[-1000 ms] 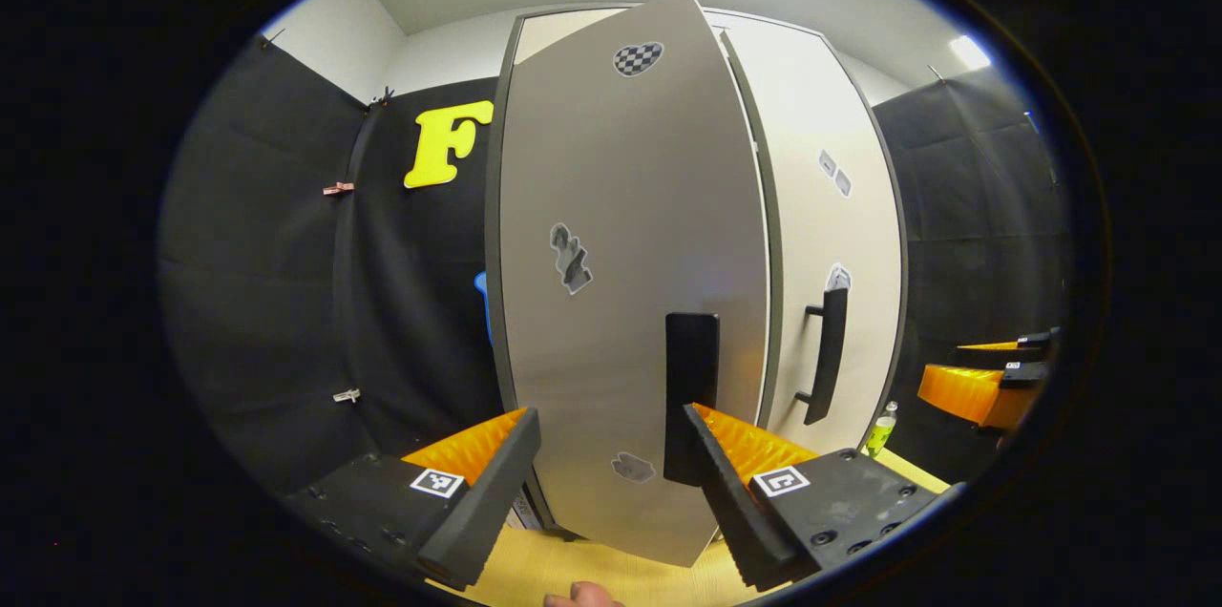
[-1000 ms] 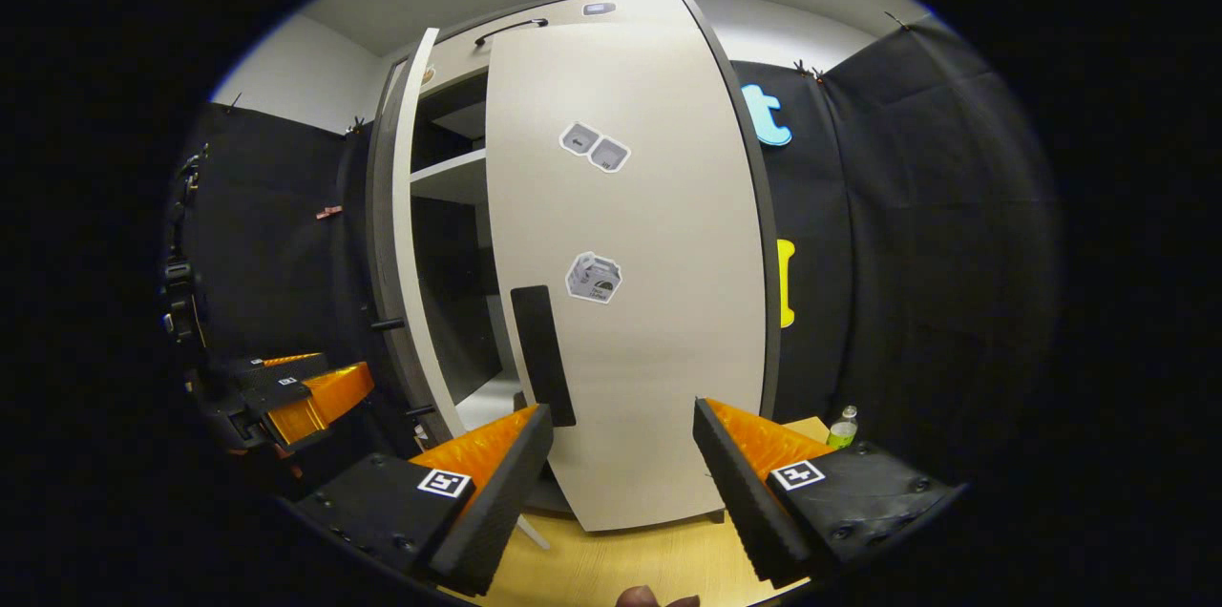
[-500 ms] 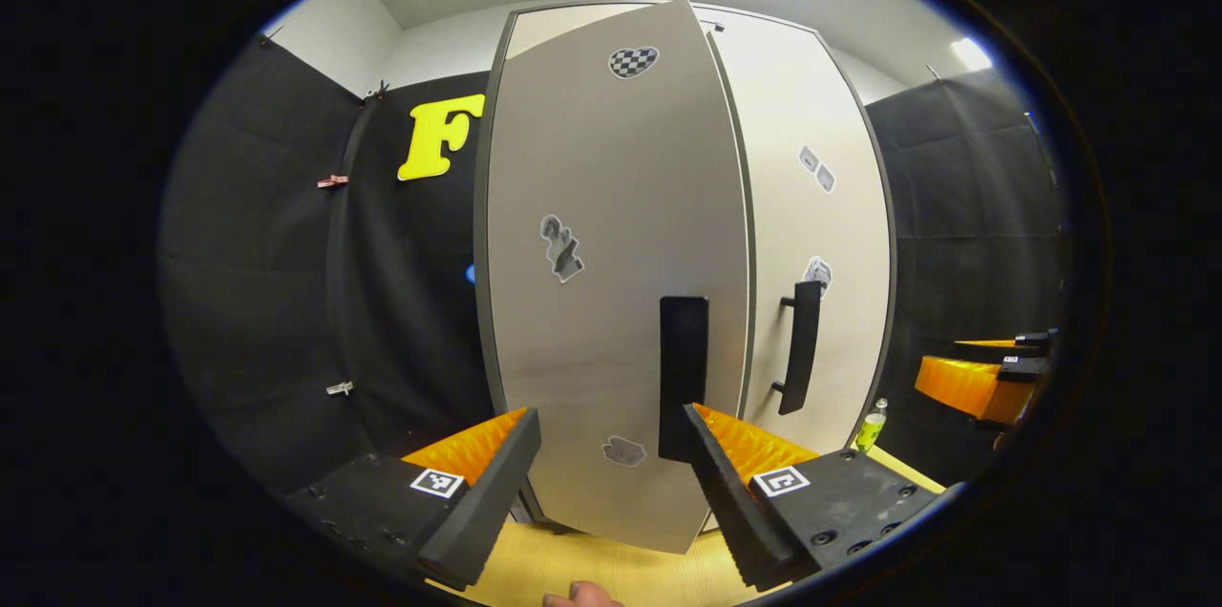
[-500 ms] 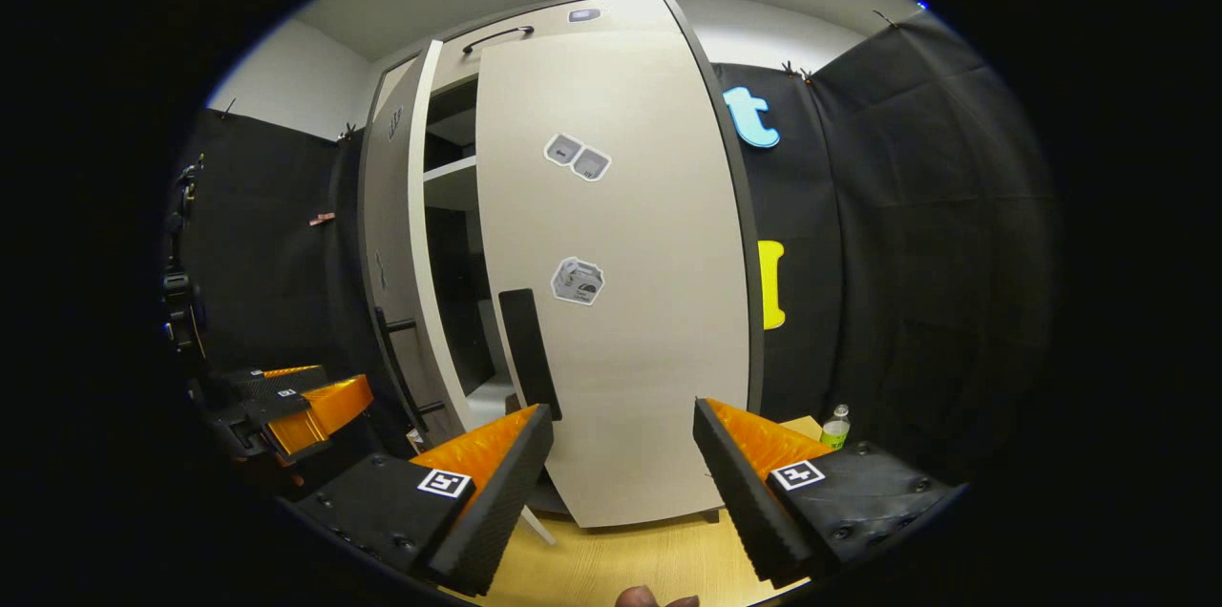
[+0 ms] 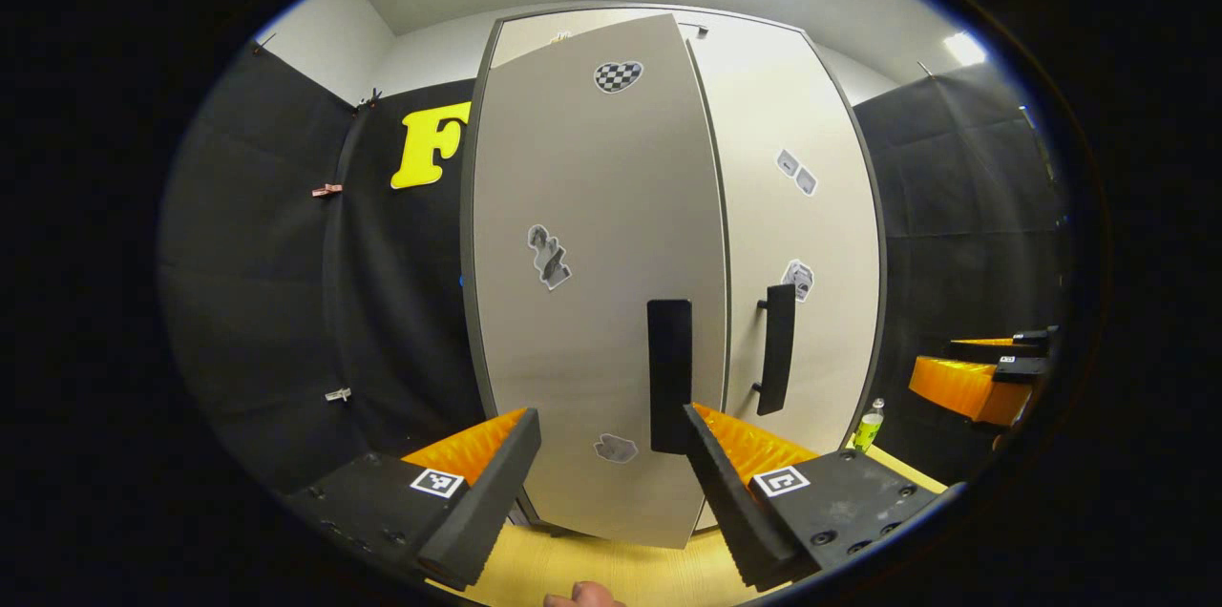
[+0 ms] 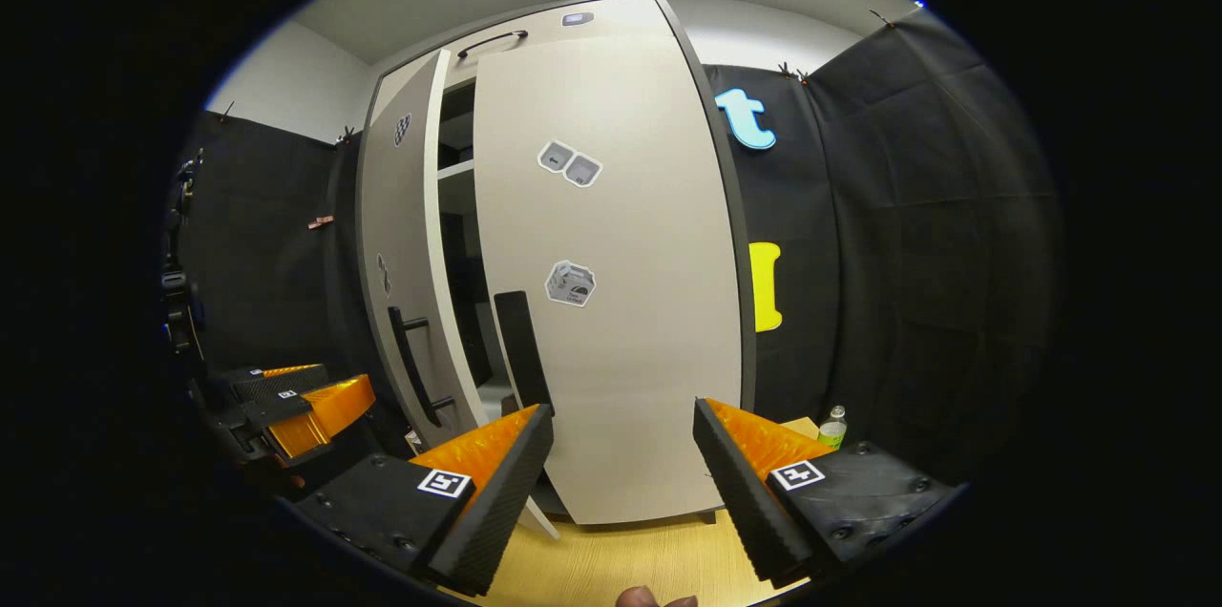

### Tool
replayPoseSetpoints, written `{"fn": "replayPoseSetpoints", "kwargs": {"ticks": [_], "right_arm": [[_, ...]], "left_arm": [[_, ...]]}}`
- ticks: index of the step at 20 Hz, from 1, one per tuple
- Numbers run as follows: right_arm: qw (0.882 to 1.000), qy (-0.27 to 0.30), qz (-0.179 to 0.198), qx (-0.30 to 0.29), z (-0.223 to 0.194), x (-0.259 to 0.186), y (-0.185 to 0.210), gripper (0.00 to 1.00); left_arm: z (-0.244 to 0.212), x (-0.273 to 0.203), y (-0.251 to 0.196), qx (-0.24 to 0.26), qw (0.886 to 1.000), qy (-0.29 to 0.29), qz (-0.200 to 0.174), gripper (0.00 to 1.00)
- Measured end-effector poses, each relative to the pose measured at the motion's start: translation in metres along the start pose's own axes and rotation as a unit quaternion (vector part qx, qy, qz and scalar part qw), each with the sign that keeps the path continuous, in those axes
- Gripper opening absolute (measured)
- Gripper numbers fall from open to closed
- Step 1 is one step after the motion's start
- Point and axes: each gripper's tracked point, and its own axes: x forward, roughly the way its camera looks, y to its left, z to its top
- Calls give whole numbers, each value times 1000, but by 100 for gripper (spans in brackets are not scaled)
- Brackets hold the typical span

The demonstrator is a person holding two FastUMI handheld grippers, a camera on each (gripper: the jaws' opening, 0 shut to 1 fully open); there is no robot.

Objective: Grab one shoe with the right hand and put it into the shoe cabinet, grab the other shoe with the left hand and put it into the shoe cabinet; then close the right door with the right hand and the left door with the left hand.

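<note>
The tall pale shoe cabinet [image 5: 582, 15] fills the left gripper view. Its left door [image 5: 592, 282] stands slightly ajar, and its black handle [image 5: 668, 376] is just past my left gripper [image 5: 606, 492], which is open and holds nothing. Whether a fingertip [image 5: 695, 418] touches the handle I cannot tell. The right door [image 6: 621, 302] is shut flat, with its black handle [image 6: 522, 349] above my open, empty right gripper [image 6: 621, 492]. In the right gripper view a narrow gap between the doors shows a shelf [image 6: 456, 170] and dark interior. The left gripper [image 6: 296, 402] sits at the far left.
A small green bottle [image 5: 867, 426] stands on the light wooden floor [image 6: 621, 559] by the cabinet's right side. Black cloth walls close in on both sides. The right gripper [image 5: 983, 378] hangs at the right edge of the left gripper view.
The left door has swung further toward the cabinet, narrowing the gap between the doors. The right door has stayed shut and both grippers remain open.
</note>
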Motion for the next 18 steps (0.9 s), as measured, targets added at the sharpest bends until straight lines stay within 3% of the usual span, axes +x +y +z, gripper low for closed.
{"fn": "replayPoseSetpoints", "kwargs": {"ticks": [18], "right_arm": [[1000,-8,-6,-18,3,-2,-1,98]], "left_arm": [[7,-14,-3,-7,1000,-4,5,94]]}}
